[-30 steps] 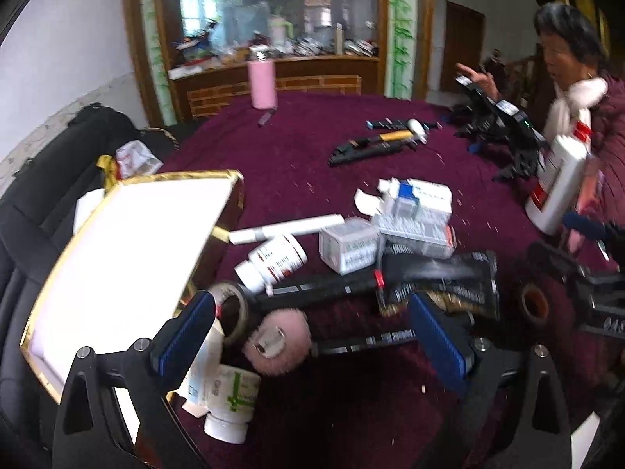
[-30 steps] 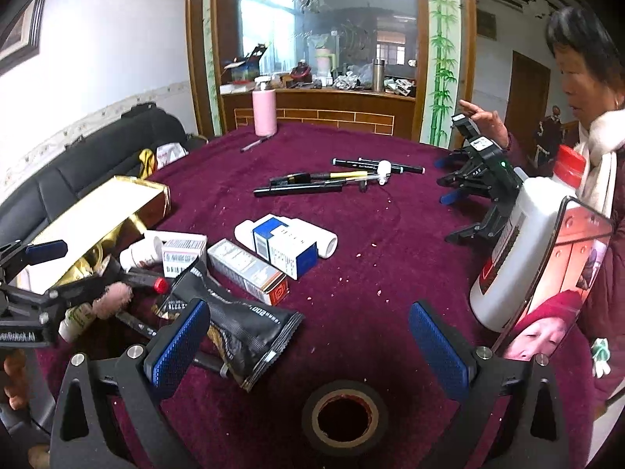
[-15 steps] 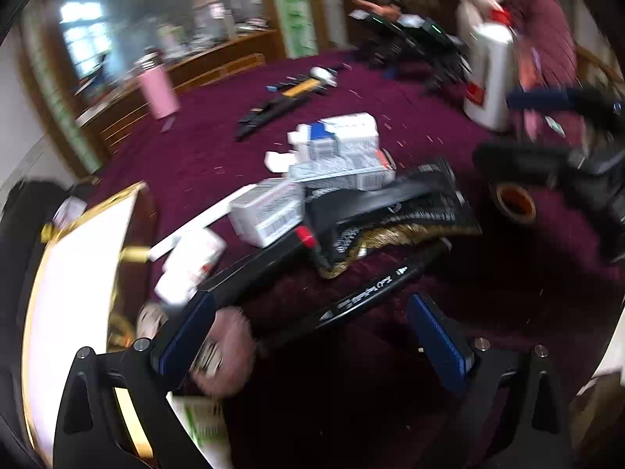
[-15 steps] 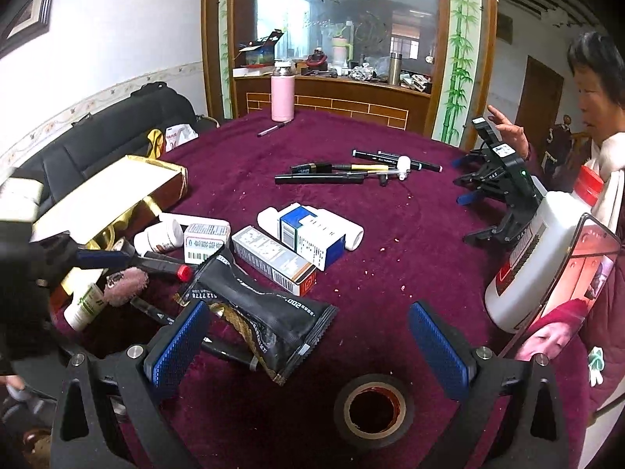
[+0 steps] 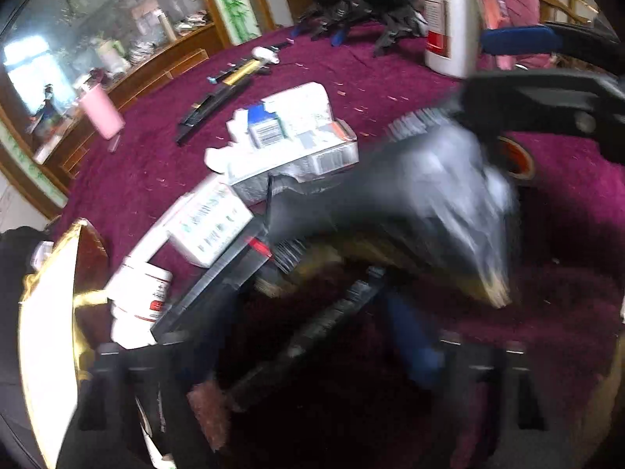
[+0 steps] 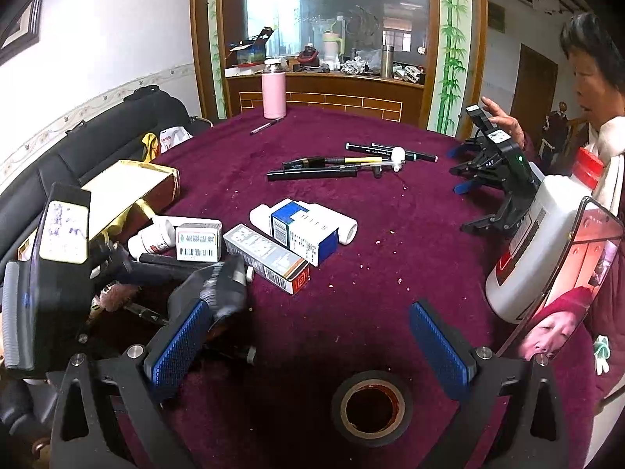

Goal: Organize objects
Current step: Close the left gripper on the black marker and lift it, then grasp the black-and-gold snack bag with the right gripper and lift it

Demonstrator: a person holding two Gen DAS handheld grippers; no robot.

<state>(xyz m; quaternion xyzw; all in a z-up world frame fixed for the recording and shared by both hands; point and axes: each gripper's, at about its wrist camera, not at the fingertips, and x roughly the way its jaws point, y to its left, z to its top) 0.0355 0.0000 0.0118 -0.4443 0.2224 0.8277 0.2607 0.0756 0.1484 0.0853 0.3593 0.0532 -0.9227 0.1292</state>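
Left claw (image 5: pixel 312 351), blurred, has just been narrowing with a long black marker pen (image 5: pixel 312 332) between its blue pads; whether the pads press it, cannot tell. The marker lies on the maroon velvet table (image 6: pixel 390 273), just beside the crumpled black foil pouch (image 5: pixel 410 203). Right claw (image 6: pixel 312 348) released, jaws wide, hovering above the black roll of tape (image 6: pixel 371 406), near the pouch. White medicine boxes (image 6: pixel 300 230) sit just beyond the pouch.
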